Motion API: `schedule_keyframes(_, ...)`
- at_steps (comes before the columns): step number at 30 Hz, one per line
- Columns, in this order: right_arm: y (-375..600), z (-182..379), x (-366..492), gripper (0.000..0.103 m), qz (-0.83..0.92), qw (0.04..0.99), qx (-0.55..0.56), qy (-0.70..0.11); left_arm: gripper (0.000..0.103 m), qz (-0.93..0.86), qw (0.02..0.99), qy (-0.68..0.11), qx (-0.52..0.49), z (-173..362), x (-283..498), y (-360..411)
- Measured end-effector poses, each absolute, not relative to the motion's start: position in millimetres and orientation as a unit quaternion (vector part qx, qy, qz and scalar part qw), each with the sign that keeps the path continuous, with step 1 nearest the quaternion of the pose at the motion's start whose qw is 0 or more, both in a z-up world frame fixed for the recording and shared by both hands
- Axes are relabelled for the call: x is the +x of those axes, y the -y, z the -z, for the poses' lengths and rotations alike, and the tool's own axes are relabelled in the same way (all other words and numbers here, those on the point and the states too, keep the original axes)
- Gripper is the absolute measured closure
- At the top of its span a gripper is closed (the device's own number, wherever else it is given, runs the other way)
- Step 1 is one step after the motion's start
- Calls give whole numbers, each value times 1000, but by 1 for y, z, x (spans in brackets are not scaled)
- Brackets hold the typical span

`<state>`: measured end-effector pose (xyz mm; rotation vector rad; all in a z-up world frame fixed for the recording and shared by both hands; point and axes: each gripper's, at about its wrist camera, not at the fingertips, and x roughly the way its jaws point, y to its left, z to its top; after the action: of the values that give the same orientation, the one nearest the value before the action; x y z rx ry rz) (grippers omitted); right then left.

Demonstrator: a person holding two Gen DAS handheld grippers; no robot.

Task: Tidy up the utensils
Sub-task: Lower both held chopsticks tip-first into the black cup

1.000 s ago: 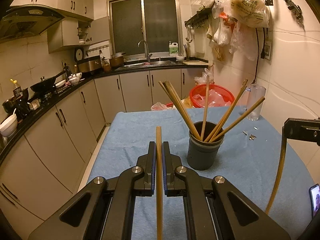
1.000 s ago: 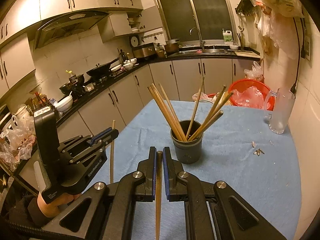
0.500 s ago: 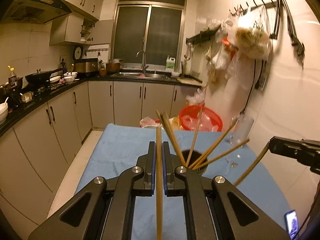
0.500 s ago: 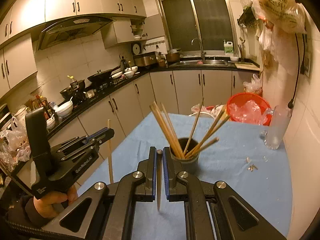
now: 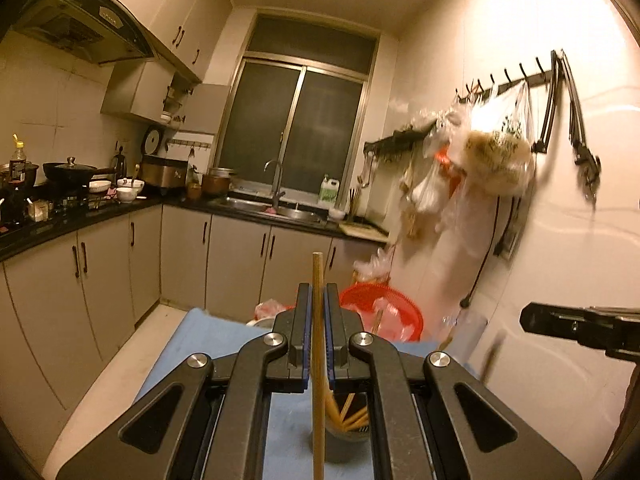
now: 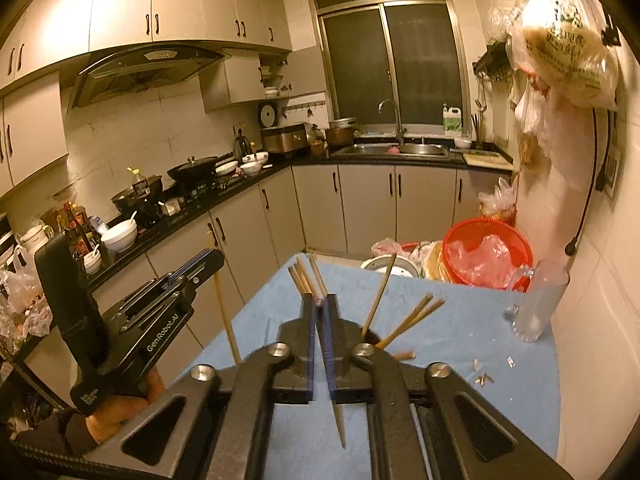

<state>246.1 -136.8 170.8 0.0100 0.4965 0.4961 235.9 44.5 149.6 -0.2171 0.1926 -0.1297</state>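
The left tool (image 5: 318, 304) was clamped shut on a single wooden chopstick (image 5: 317, 360), which stood nearly upright between its pads, poking out above and below them. The right tool (image 6: 319, 312) was likewise closed tight on another chopstick (image 6: 336, 416), its thin end slanting down under the jaws. Both were held above the blue-covered counter (image 6: 460, 344). Just beyond them stood the dark holder (image 5: 344, 446), with several chopsticks (image 6: 408, 320) fanned out of it.
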Motion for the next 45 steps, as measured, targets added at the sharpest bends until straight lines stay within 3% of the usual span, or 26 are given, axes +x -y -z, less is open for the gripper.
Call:
schedule_keyframes(8, 135, -174, 260, 103, -241, 938, 2, -247, 98, 75, 986, -94, -115, -154, 254, -40)
schedule_keyframes(11, 133, -150, 274, 102, -258, 919, -3, -297, 98, 71, 986, -104, -112, -147, 259, -44)
schedule_keyframes(14, 128, -103, 287, 75, -272, 893, -6, -359, 98, 66, 985, -109, -116, -140, 259, -54)
schedule_keyframes(15, 128, -83, 290, 74, -271, 886, -9, -377, 98, 64, 985, -111, -117, -138, 259, -58)
schedule_keyframes(21, 119, 19, 290, 74, -299, 831, -21, -469, 98, 41, 985, -118, -118, -131, 256, -87)
schedule_keyframes(30, 27, 44, 314, 74, -377, 808, -83, -445, 98, -14, 984, -109, -142, -133, 233, -157)
schedule_keyframes(38, -21, 88, 346, 74, -320, 805, -185, -463, 98, -39, 980, -117, -154, -117, 221, -196)
schedule_keyframes(40, -22, 88, 346, 83, -324, 809, -184, -454, 98, -41, 978, -124, -162, -112, 224, -201)
schedule_keyframes(41, -22, 88, 345, 96, -321, 810, -191, -453, 98, -40, 977, -126, -166, -110, 224, -203)
schedule_keyframes(45, -24, 78, 338, 97, -325, 813, -189, -445, 98, -34, 975, -131, -177, -105, 227, -201)
